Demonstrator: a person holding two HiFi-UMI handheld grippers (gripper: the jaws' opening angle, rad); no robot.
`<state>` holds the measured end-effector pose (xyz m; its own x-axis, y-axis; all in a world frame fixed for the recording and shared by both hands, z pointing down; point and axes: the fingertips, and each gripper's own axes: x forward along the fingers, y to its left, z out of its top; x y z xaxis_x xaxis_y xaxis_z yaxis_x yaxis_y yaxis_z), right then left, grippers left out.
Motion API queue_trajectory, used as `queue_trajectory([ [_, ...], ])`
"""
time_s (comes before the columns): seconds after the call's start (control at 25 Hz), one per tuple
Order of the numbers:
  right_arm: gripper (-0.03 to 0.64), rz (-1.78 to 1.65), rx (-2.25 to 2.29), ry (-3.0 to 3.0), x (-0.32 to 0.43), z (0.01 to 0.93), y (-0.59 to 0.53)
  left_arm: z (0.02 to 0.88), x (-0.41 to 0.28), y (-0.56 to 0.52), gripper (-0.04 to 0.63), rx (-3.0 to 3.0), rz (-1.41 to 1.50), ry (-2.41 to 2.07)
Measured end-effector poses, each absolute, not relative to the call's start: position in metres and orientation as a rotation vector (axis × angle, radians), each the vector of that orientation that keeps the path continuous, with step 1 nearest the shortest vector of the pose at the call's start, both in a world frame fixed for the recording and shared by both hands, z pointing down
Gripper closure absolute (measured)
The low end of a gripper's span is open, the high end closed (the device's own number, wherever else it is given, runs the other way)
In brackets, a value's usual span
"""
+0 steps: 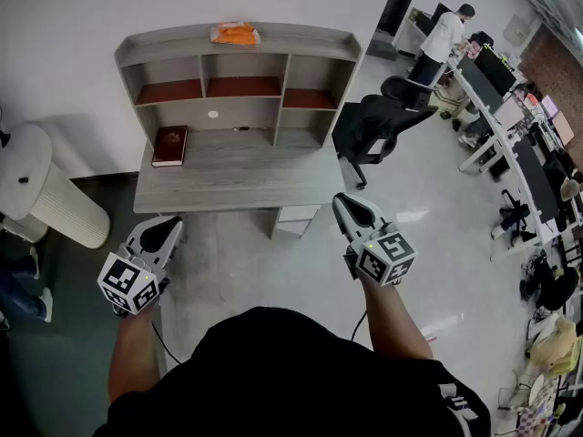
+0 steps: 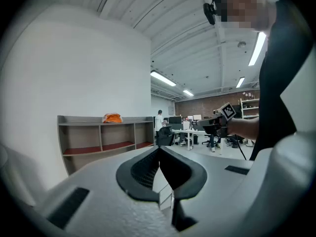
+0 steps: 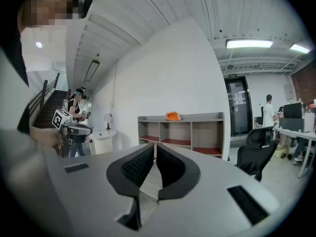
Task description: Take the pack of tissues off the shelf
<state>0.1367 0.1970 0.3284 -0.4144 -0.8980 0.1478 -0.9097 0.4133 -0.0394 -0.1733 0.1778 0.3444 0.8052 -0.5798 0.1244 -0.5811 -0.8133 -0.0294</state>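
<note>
Lettering on orange tissue pack point(image 1: 236, 34) atop shelf point(image 1: 301, 44) is illegible.

Open floor point(image 1: 246, 262) runs from the near side up to the desk point(image 1: 237, 176). The desktop is bare except for a book point(image 1: 170, 144) at far left. Nothing stands over the shelf point(image 1: 301, 45) top, where the pack point(image 1: 236, 34) lies. A chair point(image 1: 383, 121) crowds the desk's right side, and a white drum point(image 1: 55, 203) stands left.

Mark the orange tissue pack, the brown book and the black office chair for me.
orange tissue pack point(image 1: 236, 34), head view, middle of the pack.
brown book point(image 1: 170, 145), head view, centre of its cover.
black office chair point(image 1: 383, 116), head view, middle of its dark body.
</note>
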Motion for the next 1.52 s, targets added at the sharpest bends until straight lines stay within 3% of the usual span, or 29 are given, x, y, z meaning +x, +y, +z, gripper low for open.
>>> queue_trajectory([
  [1.28, 0.591, 0.298, 1.611, -2.608, 0.242, 0.372, 0.174, 0.356, -0.06, 0.156, 0.577, 2.93, 0.249, -0.958],
  [1.52, 0.591, 0.327, 1.583, -2.605, 0.235, 0.378, 0.162, 0.362, -0.064, 0.147, 0.577, 2.908, 0.256, -0.96],
])
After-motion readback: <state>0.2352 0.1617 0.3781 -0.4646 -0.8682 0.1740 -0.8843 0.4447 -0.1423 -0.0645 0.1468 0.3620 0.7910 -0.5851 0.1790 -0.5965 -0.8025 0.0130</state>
